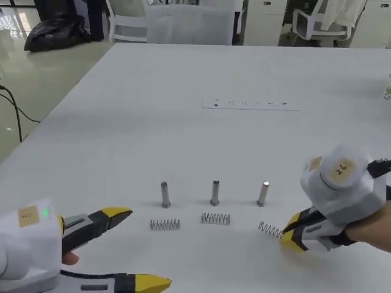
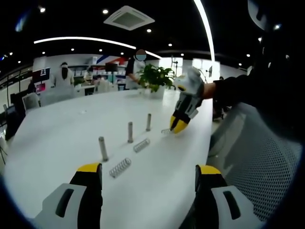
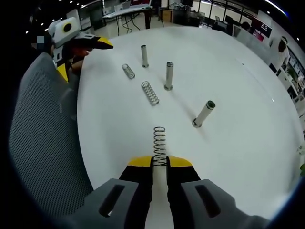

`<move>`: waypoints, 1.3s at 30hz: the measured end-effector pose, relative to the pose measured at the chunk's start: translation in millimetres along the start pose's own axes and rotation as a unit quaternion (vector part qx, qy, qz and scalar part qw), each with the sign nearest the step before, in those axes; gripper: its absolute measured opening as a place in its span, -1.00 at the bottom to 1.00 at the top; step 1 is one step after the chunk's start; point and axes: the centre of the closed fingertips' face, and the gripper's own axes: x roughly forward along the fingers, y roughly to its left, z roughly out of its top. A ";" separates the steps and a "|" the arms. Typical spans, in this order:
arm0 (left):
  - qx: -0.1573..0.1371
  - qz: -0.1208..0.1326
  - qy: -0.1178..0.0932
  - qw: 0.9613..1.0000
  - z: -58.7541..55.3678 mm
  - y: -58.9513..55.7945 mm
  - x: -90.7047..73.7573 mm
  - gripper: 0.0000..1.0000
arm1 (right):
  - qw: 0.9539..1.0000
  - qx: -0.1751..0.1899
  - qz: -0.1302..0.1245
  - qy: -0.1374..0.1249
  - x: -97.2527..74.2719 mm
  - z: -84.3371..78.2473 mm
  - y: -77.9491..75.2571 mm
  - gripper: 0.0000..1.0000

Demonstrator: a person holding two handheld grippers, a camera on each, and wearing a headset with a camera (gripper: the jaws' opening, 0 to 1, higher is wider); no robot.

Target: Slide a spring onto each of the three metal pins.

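Three metal pins stand upright in a row on the white table: left pin (image 1: 165, 194), middle pin (image 1: 215, 192), right pin (image 1: 263, 193). A spring lies in front of each: left spring (image 1: 165, 224), middle spring (image 1: 215, 218), right spring (image 1: 269, 229). My right gripper (image 1: 292, 238) is shut on the near end of the right spring (image 3: 159, 143), which lies low on the table and points toward the right pin (image 3: 203, 114). My left gripper (image 1: 137, 247) is open at the near left, well short of the left spring (image 2: 120, 167), with nothing between its jaws.
A white power strip (image 1: 250, 105) lies farther back on the table (image 1: 183, 140). Chairs stand beyond the far edge. A grey mesh chair (image 3: 45, 138) sits at the table's near edge. A potted plant (image 2: 155, 78) stands at one end of the table.
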 end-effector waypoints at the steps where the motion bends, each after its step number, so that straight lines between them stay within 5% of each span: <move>1: 0.002 -0.003 0.001 1.000 0.5 -0.8 0.6 0.52 | 1.000 -0.001 0.003 0.001 -0.4 1.4 1.4 -0.85; 12: 0.010 -0.032 0.002 0.999 12.9 -3.7 7.3 0.39 | 0.999 -0.032 0.016 -0.005 -2.2 25.9 9.8 -0.85; 25: 0.035 -0.091 0.006 0.995 33.2 -17.3 33.2 0.21 | 0.997 -0.070 0.033 0.004 -4.5 42.4 19.9 -0.85; 39: 0.048 -0.136 0.019 0.989 33.4 -28.5 53.7 0.00 | 0.992 -0.115 0.052 0.008 -5.8 61.5 37.5 -0.85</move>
